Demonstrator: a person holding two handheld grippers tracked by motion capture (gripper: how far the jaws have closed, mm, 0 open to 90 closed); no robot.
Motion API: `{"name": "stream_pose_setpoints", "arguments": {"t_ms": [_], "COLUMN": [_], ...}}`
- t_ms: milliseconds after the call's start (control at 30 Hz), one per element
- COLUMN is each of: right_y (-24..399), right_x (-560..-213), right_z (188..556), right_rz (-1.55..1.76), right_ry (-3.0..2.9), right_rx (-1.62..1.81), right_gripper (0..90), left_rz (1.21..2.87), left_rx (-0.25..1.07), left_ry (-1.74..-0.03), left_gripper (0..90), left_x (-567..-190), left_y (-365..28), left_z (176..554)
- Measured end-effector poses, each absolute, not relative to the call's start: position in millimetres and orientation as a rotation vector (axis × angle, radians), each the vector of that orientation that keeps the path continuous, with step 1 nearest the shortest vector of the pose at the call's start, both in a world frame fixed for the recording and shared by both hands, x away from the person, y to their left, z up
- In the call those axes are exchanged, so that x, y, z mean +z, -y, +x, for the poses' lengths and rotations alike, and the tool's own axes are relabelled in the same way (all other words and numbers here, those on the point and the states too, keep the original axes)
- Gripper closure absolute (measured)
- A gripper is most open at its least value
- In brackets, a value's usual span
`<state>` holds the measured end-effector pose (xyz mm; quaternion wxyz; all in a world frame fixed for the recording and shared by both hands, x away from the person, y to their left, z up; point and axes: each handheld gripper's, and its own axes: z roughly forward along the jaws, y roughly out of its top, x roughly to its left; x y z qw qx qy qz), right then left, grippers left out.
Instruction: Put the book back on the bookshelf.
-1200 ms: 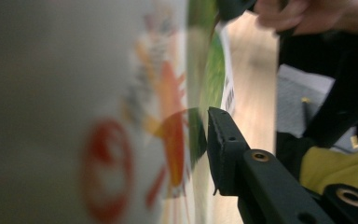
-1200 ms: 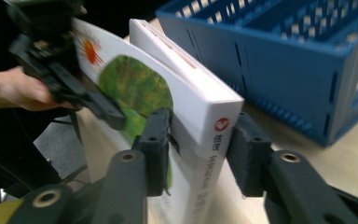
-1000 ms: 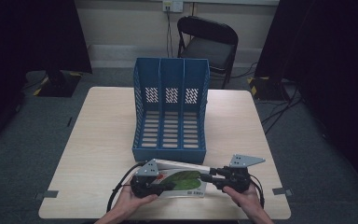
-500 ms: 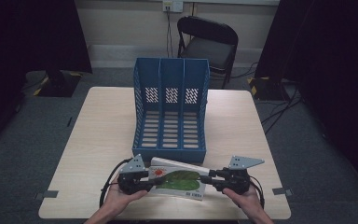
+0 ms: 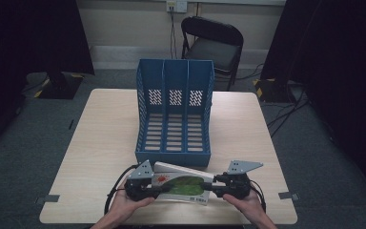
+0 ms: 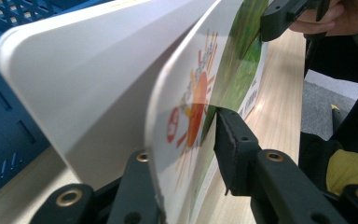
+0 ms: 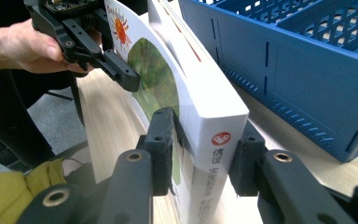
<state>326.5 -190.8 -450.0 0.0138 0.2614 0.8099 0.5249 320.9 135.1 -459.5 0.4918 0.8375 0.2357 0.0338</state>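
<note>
The book [image 5: 183, 185] stands on edge on the bench [image 5: 100, 143] near the blue rack [image 5: 174, 114], 2 tools clamped on its ends: left tool [image 5: 151, 191], right tool [image 5: 213, 187]. Their pads hide its corners; spine text is cut off.

Between your black left gripper [image 5: 148, 190] and black right gripper [image 5: 218, 187] you have a white book [image 5: 183, 183] whose cover carries a dark green patch and, by your left fingers, an orange-red sun with rays. At your right fingertips its white spine shows a red round mark above grey lettering. Beyond the fingers stands your blue file rack [image 5: 175, 112], its walls pierced with small holes and its floor slotted. Under the fingers lies the pale wood-grain table [image 5: 100, 138].
</note>
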Motion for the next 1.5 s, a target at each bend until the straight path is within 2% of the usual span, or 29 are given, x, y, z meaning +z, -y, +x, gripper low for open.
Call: {"name": "stream_pose_setpoints", "arguments": {"t_ms": [100,167,267,533,633,733,767,933,1000,1167,1500], "right_y": [191.1,191.1,189.8,188.5,186.9,183.2,181.5,174.8,167.9,160.7,141.9], "right_x": [-449.5,-447.1,-444.5,-442.6,-443.1,-445.6,-446.1,-450.6,-454.8,-459.2,-463.9], "right_z": [326.4,324.6,322.6,321.4,320.5,315.5,312.1,308.1,306.8,306.7,315.7], "right_rz": [0.799,0.77,0.728,0.71,0.693,0.667,0.656,0.648,0.649,0.666,0.629], "right_ry": [-2.532,-2.541,-2.553,-2.552,-2.561,-2.574,-2.579,-2.595,-2.606,-2.62,-2.665], "right_rx": [1.637,1.633,1.646,1.627,1.617,1.589,1.595,1.563,1.544,1.53,1.508], "right_gripper": [65.9,67.2,70.1,72.2,72.6,73.0,73.3,70.3,64.0,56.2,64.7], "left_rz": [2.046,2.057,2.035,1.924,1.989,2.028,2.047,2.092,2.093,2.094,2.1], "left_rx": [0.094,0.107,0.134,0.165,0.186,0.162,0.158,0.186,0.188,0.191,0.19], "left_ry": [-0.575,-0.609,-0.682,-0.806,-0.787,-0.786,-0.769,-0.744,-0.741,-0.737,-0.728], "left_gripper": [68.5,61.4,57.1,48.8,46.8,46.8,51.9,51.1,53.1,54.2,54.0], "left_x": [-457.7,-455.1,-450.6,-446.1,-453.0,-458.7,-459.8,-462.2,-461.9,-462.0,-461.9], "left_y": [-136.6,-141.8,-152.4,-182.4,-175.5,-167.9,-165.4,-158.7,-159.7,-160.2,-160.7], "left_z": [318.7,313.5,311.5,317.2,321.7,322.9,323.1,322.3,321.9,322.4,321.7]}}
